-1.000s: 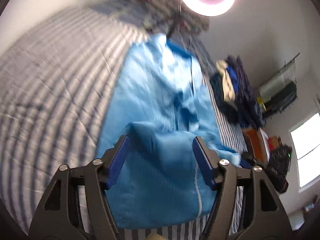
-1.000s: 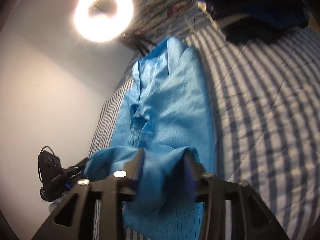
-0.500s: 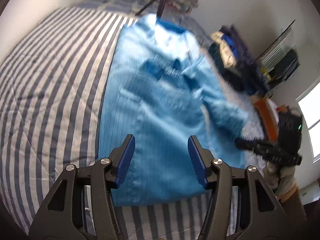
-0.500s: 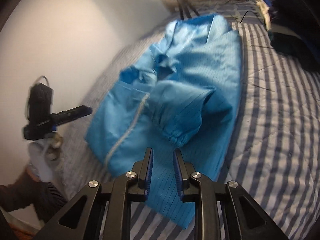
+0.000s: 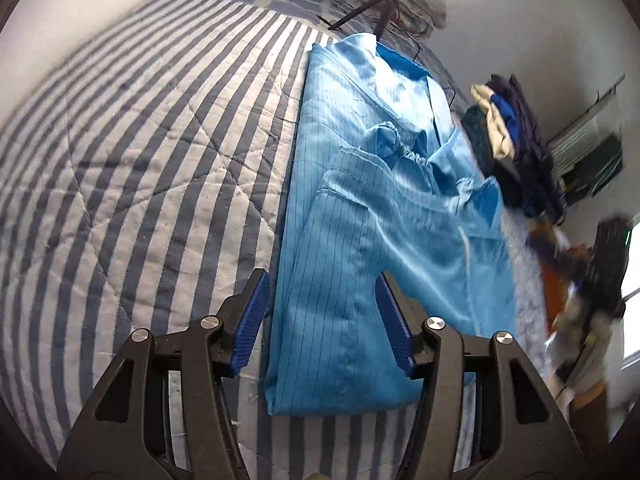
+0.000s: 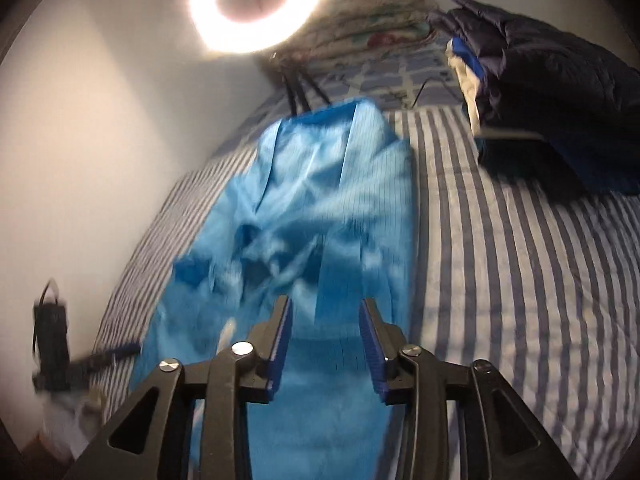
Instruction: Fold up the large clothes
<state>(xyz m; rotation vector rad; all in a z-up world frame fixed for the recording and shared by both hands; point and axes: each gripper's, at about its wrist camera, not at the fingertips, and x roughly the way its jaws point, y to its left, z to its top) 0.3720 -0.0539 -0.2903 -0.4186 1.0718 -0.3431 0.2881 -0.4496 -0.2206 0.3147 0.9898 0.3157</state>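
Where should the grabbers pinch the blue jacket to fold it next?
Probably the two bottom corners of the blue jacket, at the hem nearest the cameras. It lies flat and long on the striped bed, sleeves already folded in, so the hem is a free straight edge. Bring the open left gripper and open right gripper in from the near side, then lift toward the collar.

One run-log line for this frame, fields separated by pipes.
stage: between folds | garment: blue jacket flat on striped quilt, sleeves folded in | left claw: open, empty | right claw: open, empty
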